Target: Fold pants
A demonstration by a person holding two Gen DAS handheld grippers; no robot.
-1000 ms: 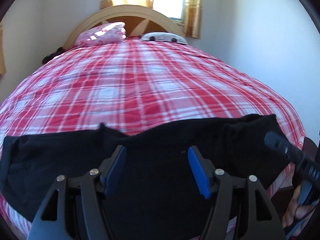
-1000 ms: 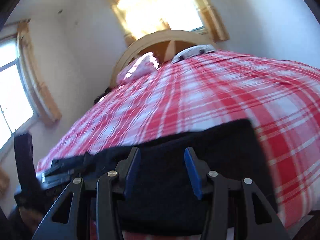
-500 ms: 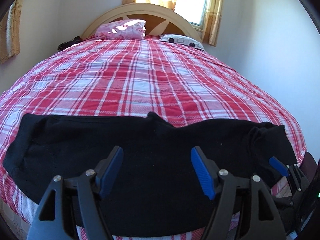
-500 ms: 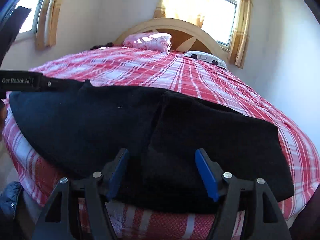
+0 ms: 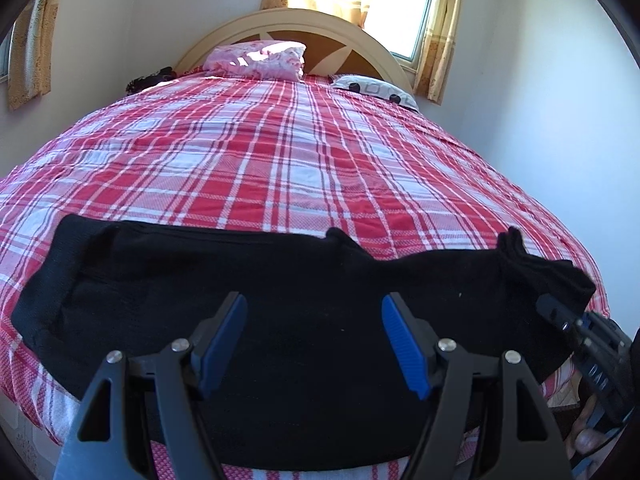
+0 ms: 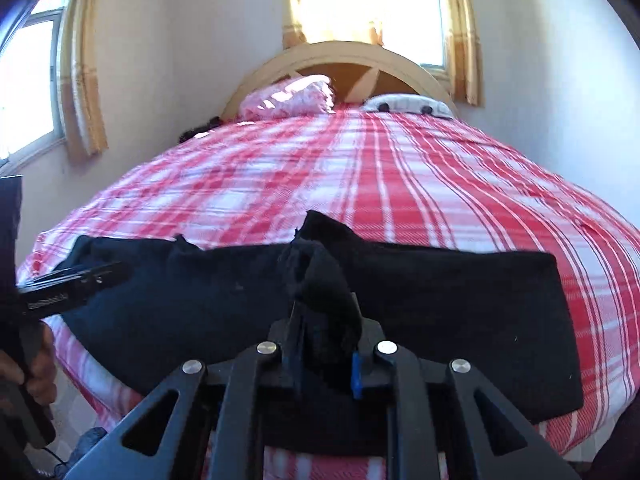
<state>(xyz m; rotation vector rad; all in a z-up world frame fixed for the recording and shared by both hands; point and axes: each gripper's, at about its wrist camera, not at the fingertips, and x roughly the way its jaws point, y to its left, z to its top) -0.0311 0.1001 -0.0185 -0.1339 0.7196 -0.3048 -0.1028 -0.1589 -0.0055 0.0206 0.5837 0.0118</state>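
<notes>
On the plaid bed [image 5: 280, 152], right gripper [image 6: 326, 344] pinches black pants [image 5: 280, 280], left gripper [image 5: 312, 340] open; I would lift slowly, keeping edges aligned.

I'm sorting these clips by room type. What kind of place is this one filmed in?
Most likely a home bedroom: a bed with a red plaid cover, a curved wooden headboard with a pink pillow against it, and curtained windows. Black pants lie across the bed's near edge.
</notes>
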